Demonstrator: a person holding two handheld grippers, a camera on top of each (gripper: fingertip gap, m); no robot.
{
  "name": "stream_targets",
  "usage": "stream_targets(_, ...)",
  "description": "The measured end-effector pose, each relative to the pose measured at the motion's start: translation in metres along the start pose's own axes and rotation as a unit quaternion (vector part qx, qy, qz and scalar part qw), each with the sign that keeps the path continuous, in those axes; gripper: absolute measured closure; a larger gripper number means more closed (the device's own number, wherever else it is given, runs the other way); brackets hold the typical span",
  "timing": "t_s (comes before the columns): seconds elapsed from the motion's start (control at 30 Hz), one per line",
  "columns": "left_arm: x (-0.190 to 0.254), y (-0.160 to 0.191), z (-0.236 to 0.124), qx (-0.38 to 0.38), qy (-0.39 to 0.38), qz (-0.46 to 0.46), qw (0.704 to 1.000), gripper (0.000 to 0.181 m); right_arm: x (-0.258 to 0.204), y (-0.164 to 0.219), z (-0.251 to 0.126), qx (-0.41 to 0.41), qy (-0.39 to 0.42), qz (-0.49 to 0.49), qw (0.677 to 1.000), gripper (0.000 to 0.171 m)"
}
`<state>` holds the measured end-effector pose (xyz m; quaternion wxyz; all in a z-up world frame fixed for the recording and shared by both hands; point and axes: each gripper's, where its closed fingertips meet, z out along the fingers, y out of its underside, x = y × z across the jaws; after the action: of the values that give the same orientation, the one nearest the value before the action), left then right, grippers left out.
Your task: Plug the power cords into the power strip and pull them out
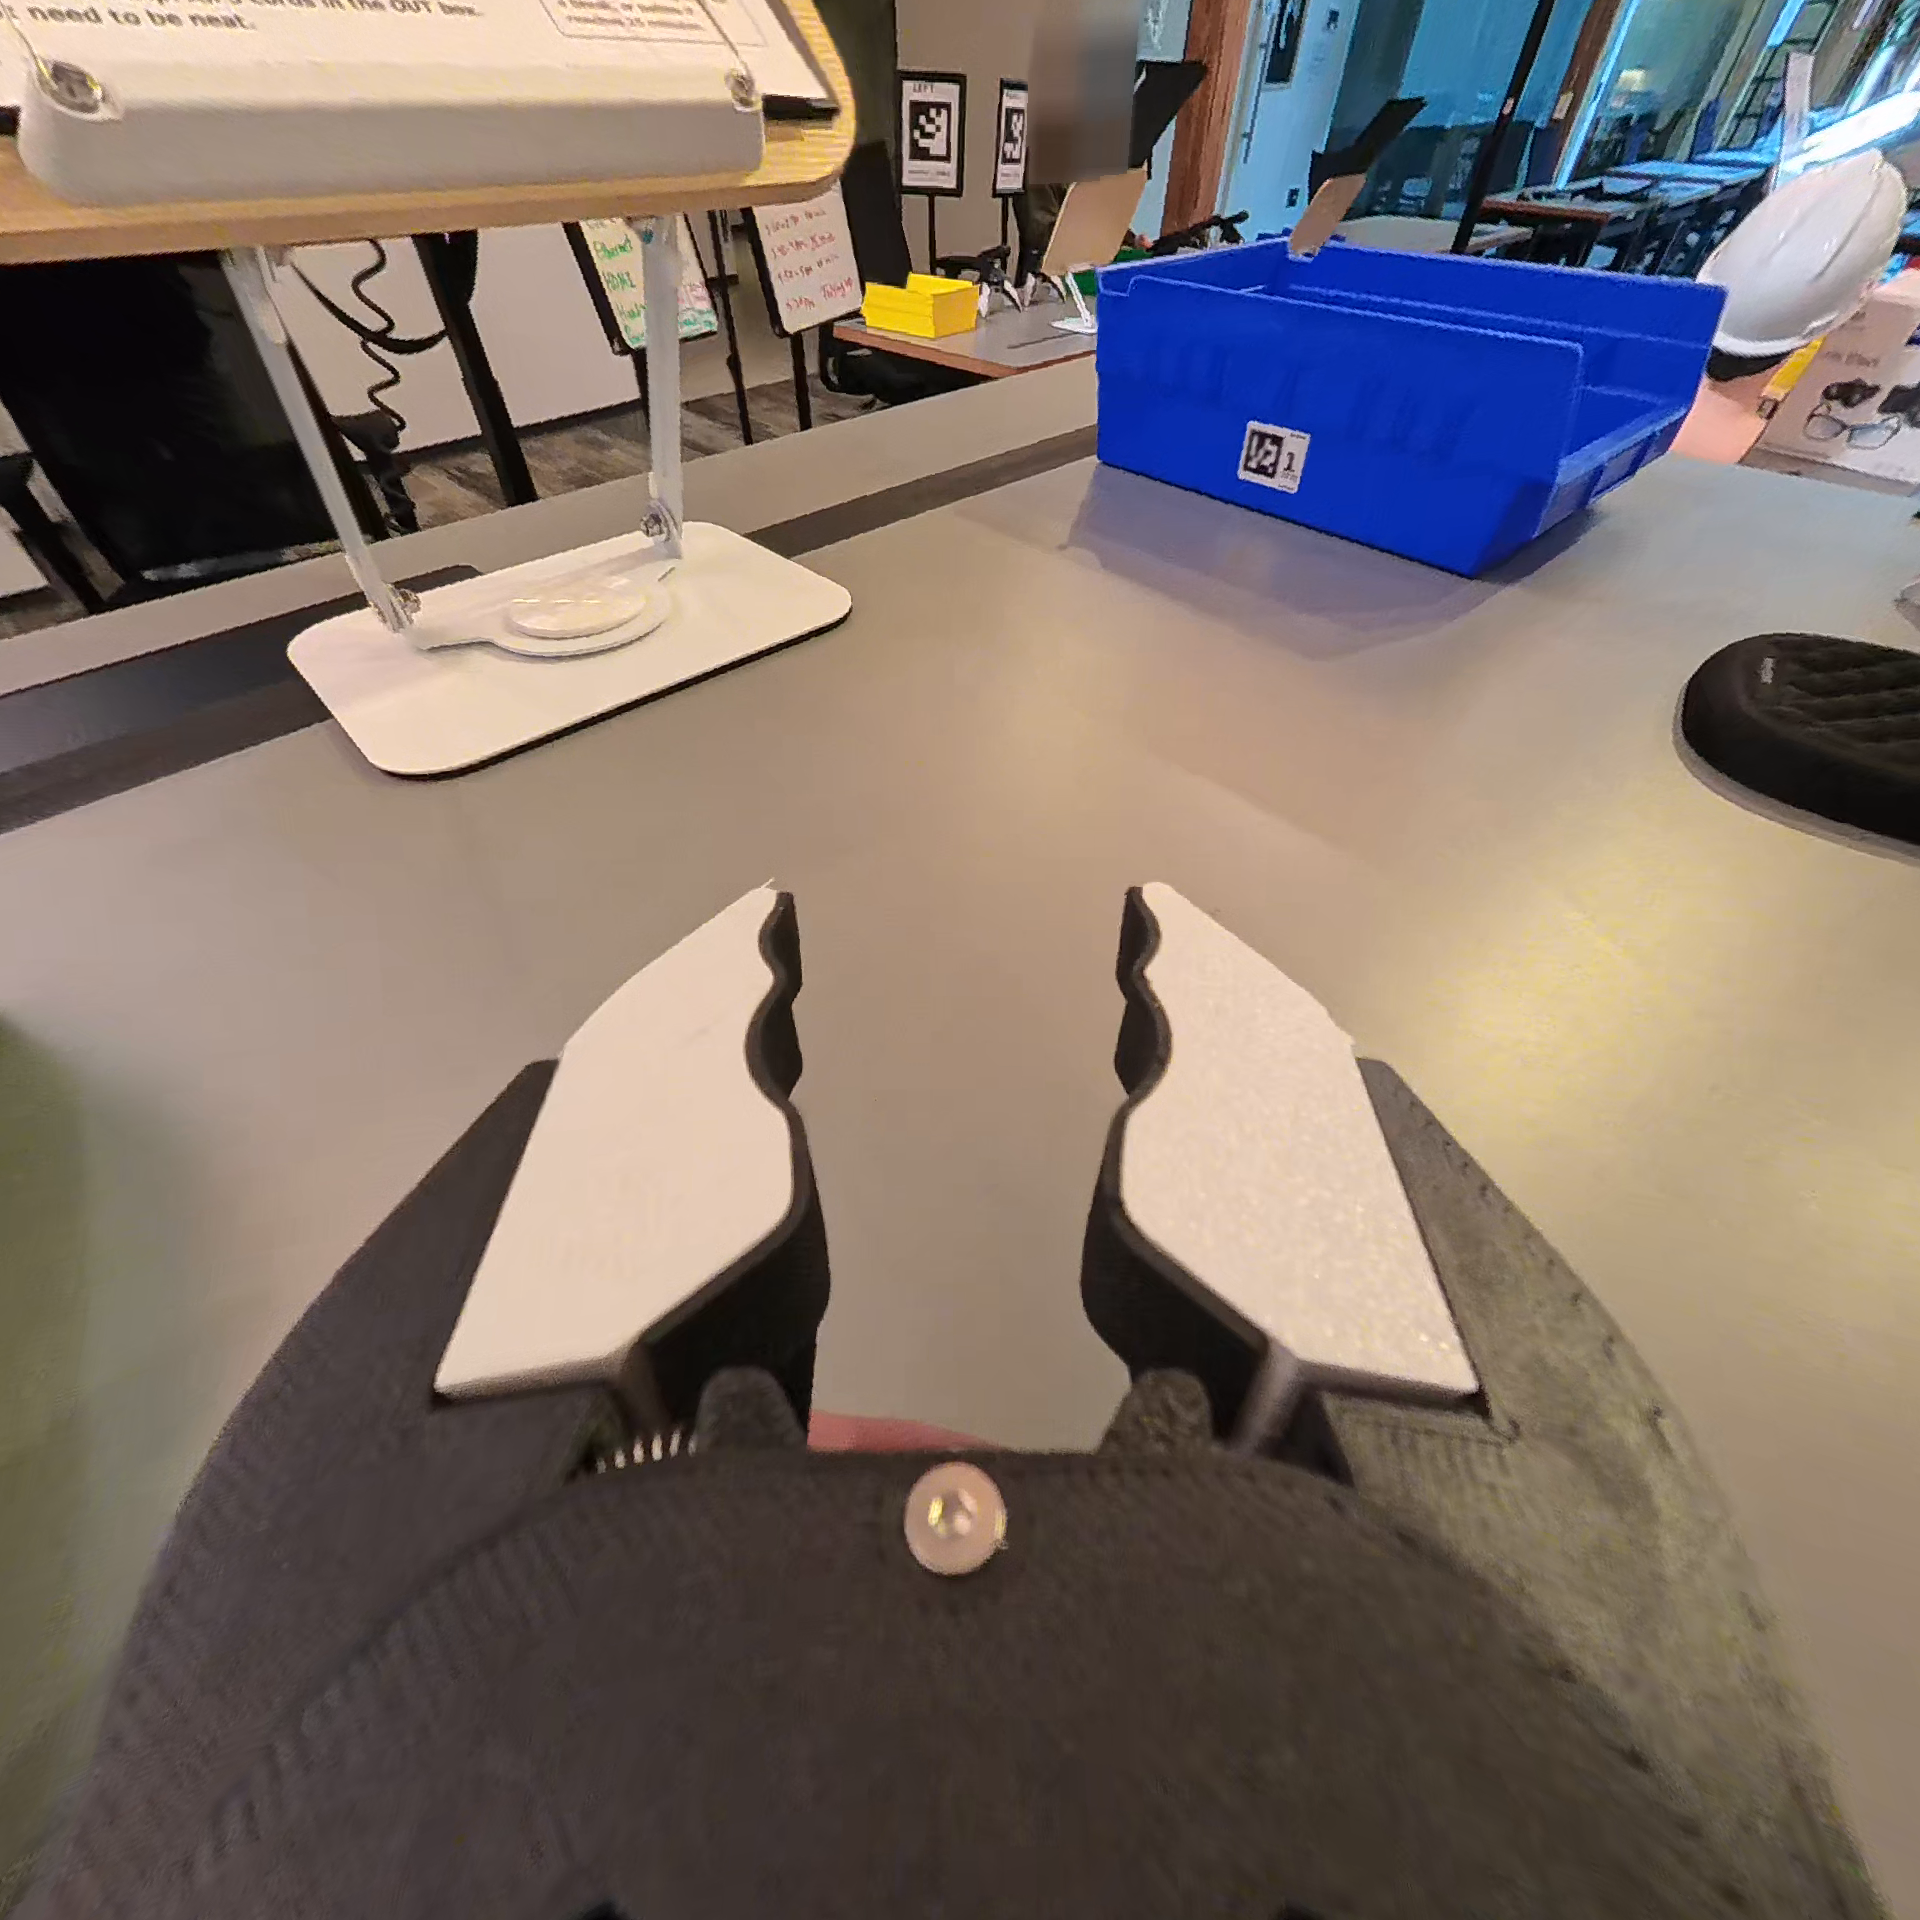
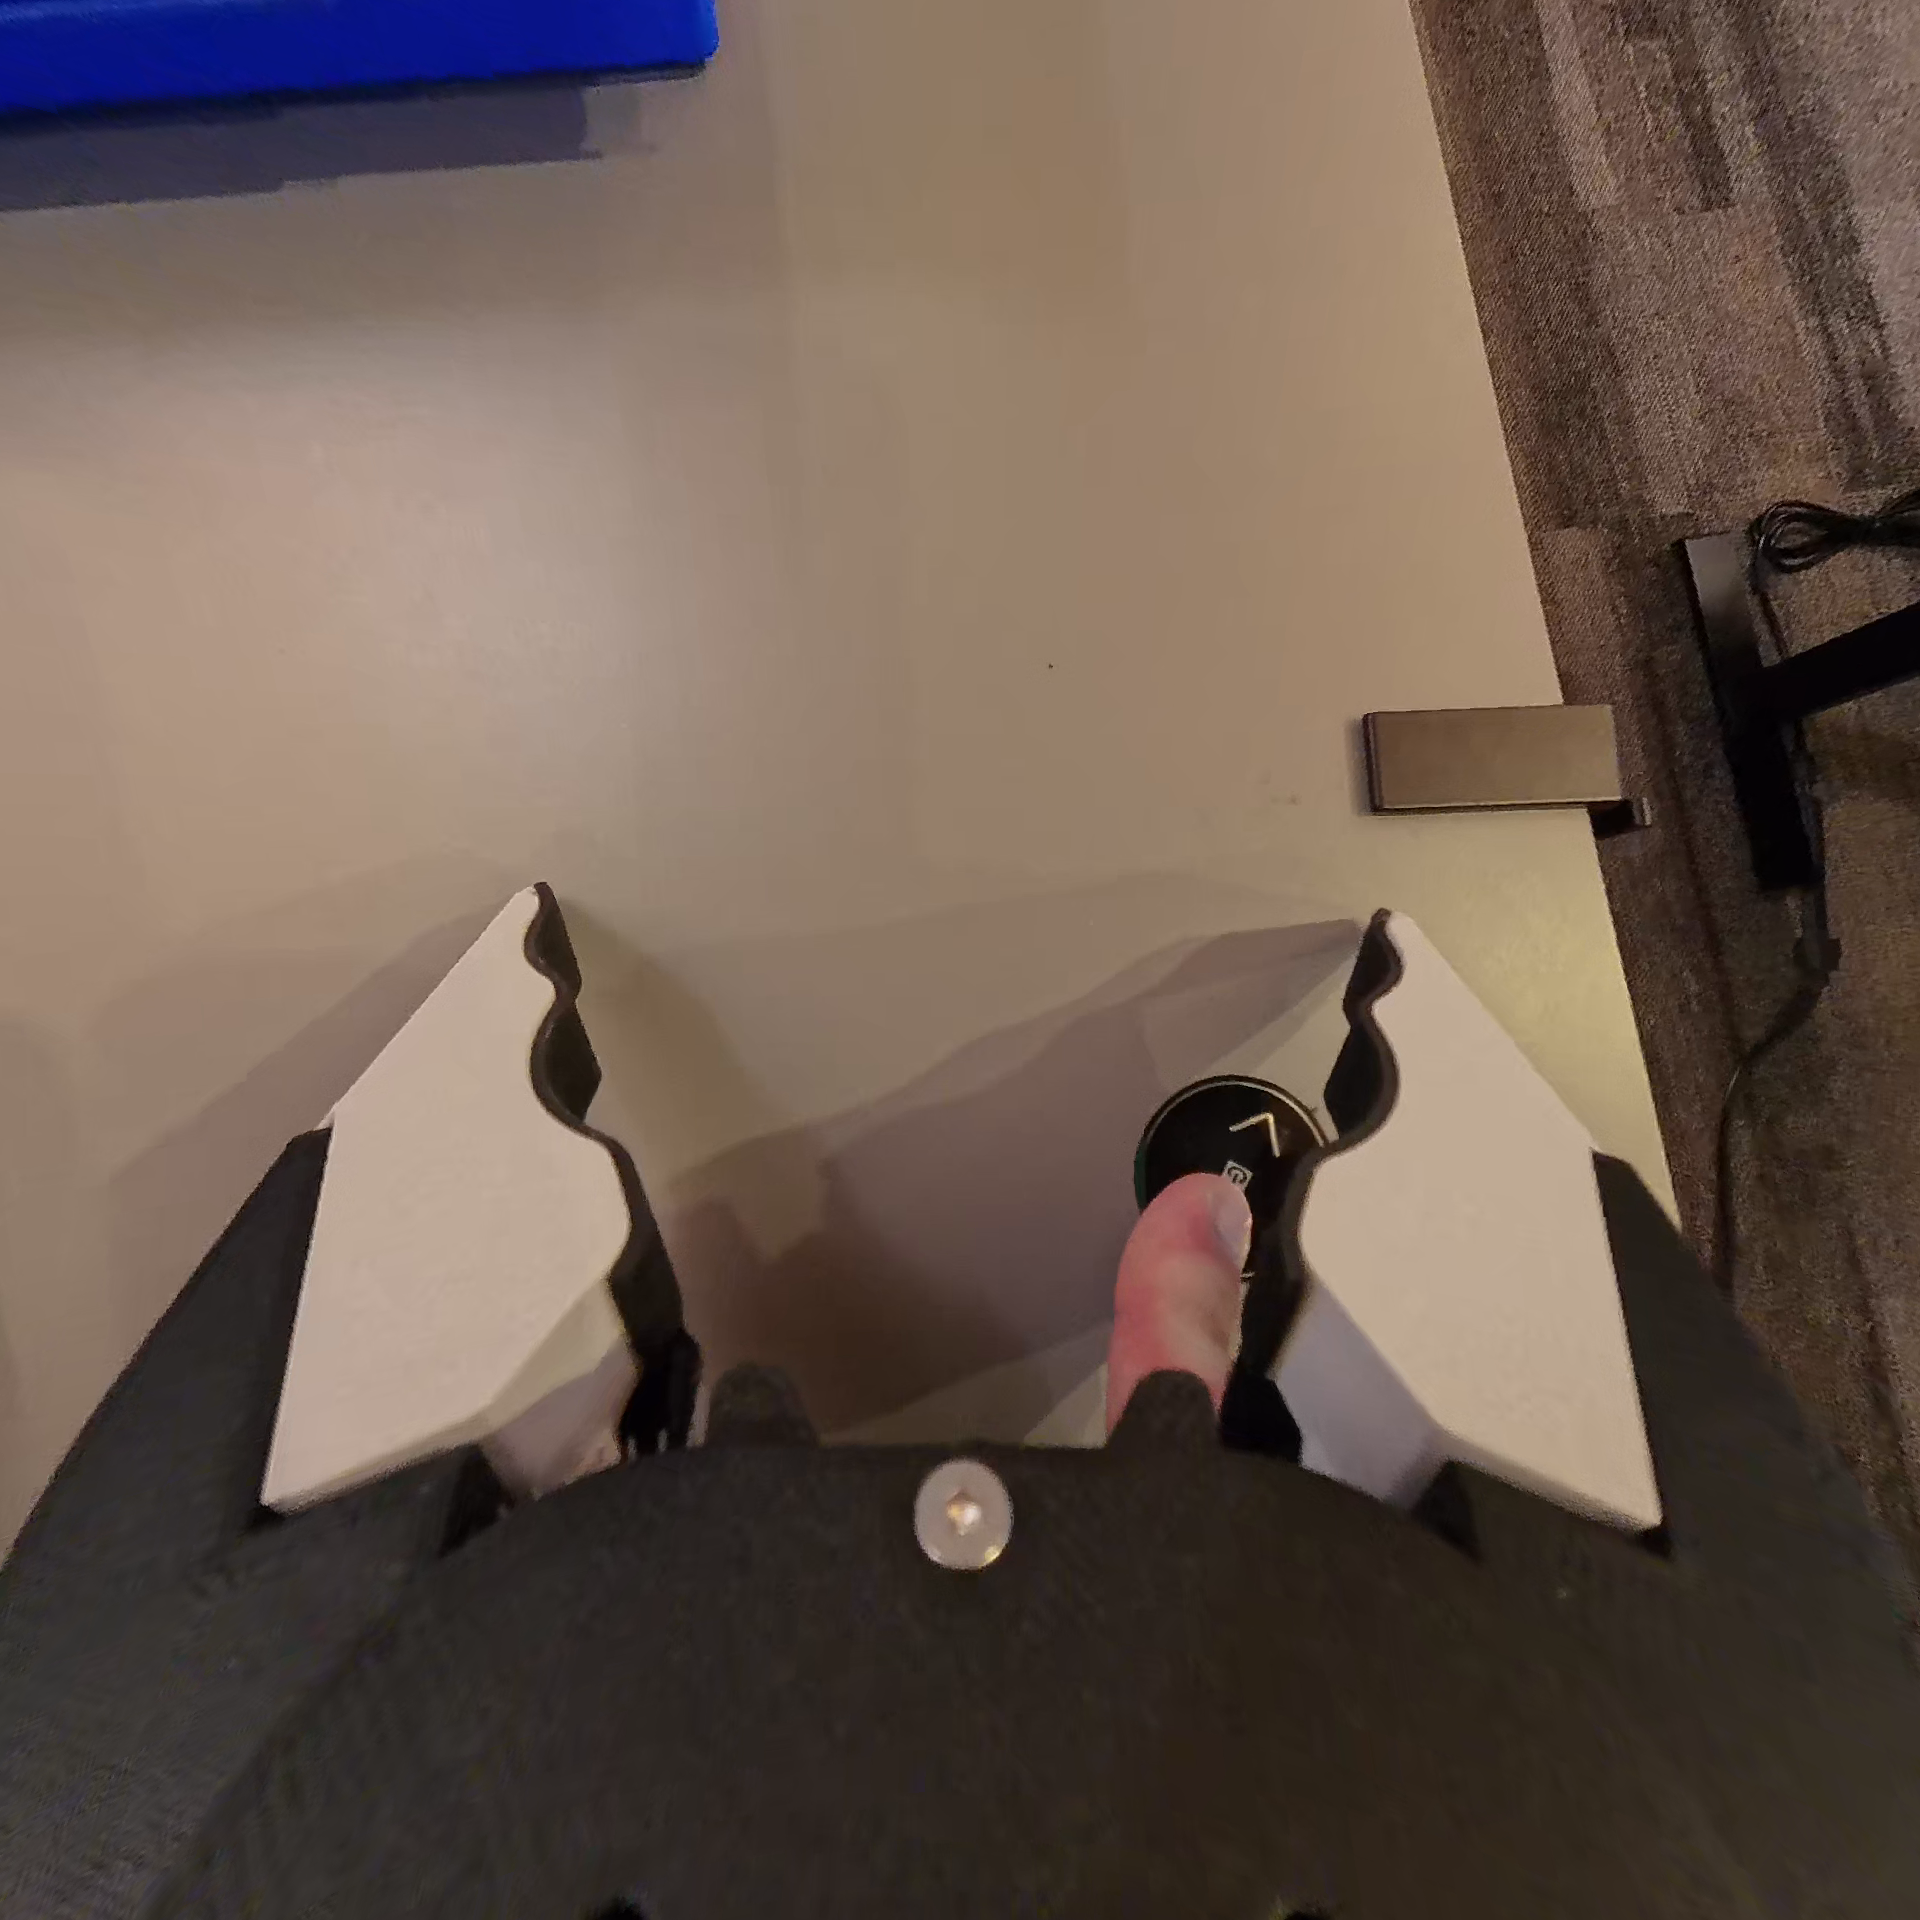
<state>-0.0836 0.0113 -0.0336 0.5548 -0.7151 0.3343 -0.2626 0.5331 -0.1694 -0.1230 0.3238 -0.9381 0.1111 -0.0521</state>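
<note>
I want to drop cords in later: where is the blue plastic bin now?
In the left wrist view the blue plastic bin sits at the far right of the grey table, right of the white stand base, beyond the open left gripper.

We saw a broad grey table (image 1: 1039, 790) under warm overhead light, with a white stand (image 1: 571, 644) carrying a tilted board, a blue bin (image 1: 1382, 416), a black padded cushion (image 1: 1818, 727) and a white hard hat (image 1: 1818, 249) on or beside it. Behind it stood easels with whiteboards (image 1: 805, 260), a farther desk with yellow boxes (image 1: 920, 307), a wooden pillar (image 1: 1210, 104) and tall windows (image 1: 1662, 94). From the right wrist view we noted grey-brown carpet (image 2: 1662, 260) beyond the table's edge, a dark metal clamp (image 2: 1491, 774) on that edge, and a black desk leg (image 2: 1766, 707) with a cable (image 2: 1808, 535) on the floor.
</note>
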Motion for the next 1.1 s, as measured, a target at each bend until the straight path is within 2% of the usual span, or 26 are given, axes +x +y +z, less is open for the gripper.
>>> stream_targets(0.47, -0.008, -0.017, -0.002, -0.007, -0.046, 0.041, 0.998, 0.119, -0.001, -0.013, -0.016, -0.003, -0.004, -0.029, 1.000, 0.029)
stream_targets(0.57, -0.011, -0.030, -0.010, 0.010, -0.056, 0.049, 0.997, 0.116, -0.010, -0.039, -0.029, 0.029, 0.016, -0.061, 0.998, 0.023)
stream_targets(0.67, -0.033, -0.052, -0.031, 0.017, -0.110, 0.078, 0.991, 0.113, -0.055, -0.116, -0.062, 0.143, 0.002, -0.113, 0.983, 0.027)
stream_targets(0.73, -0.069, -0.070, -0.056, 0.007, -0.180, 0.076, 0.981, 0.110, -0.105, -0.166, -0.078, 0.194, -0.043, -0.154, 0.968, 0.027)
stream_targets(0.83, -0.128, -0.082, -0.094, -0.068, -0.236, 0.051, 0.968, 0.102, -0.189, -0.233, -0.100, 0.274, -0.133, -0.202, 0.931, 0.030)
stream_targets(0.97, -0.200, -0.058, -0.141, -0.198, -0.294, 0.014, 0.935, 0.100, -0.285, -0.290, -0.116, 0.328, -0.220, -0.266, 0.879, 0.037)
stream_targets(1.1, -0.228, 0.000, -0.151, -0.306, -0.257, -0.084, 0.913, 0.098, -0.357, -0.323, -0.127, 0.382, -0.263, -0.322, 0.826, 0.054)
